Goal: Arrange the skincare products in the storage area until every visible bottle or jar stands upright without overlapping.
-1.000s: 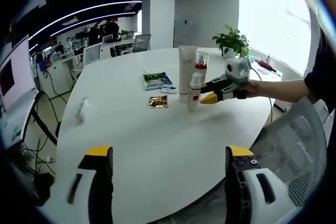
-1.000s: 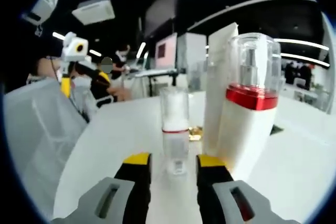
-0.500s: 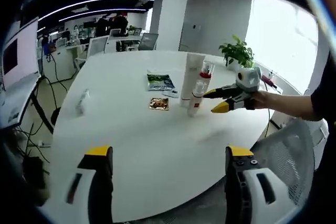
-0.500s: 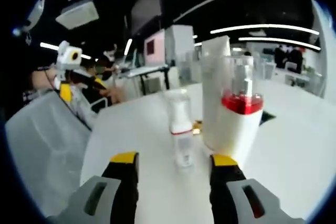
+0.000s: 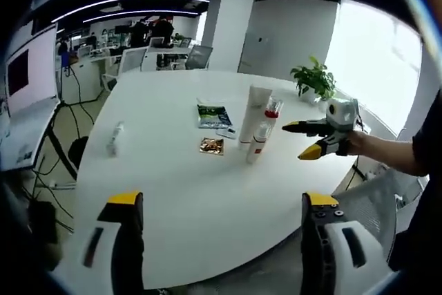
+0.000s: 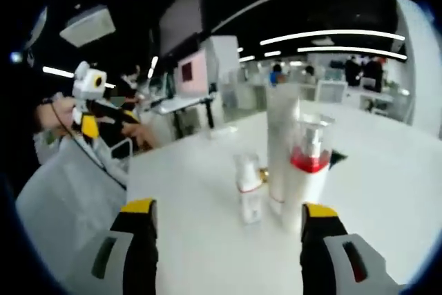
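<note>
Three skincare items stand upright and close together on the white round table (image 5: 173, 191): a tall white tube (image 5: 257, 112), a white pump bottle with a red band (image 5: 271, 117) and a small clear-capped bottle (image 5: 257, 144). In the right gripper view the small bottle (image 6: 248, 197) stands left of the tube (image 6: 282, 144) and the pump bottle (image 6: 304, 183). My right gripper (image 6: 228, 213) is open and empty, a short way back from them; it shows as the right gripper (image 5: 295, 141) in the left gripper view. My left gripper (image 5: 221, 202) hangs open over the table's near edge.
A green packet (image 5: 212, 115) and a gold packet (image 5: 210, 145) lie flat beside the bottles. A small clear object (image 5: 115, 136) lies at the table's left. A potted plant (image 5: 314, 81) stands at the far edge. A mesh chair (image 6: 62, 219) is by the table.
The right gripper has opened wider and drawn back from the small bottle, which stays standing. The left gripper view has pulled back slightly.
</note>
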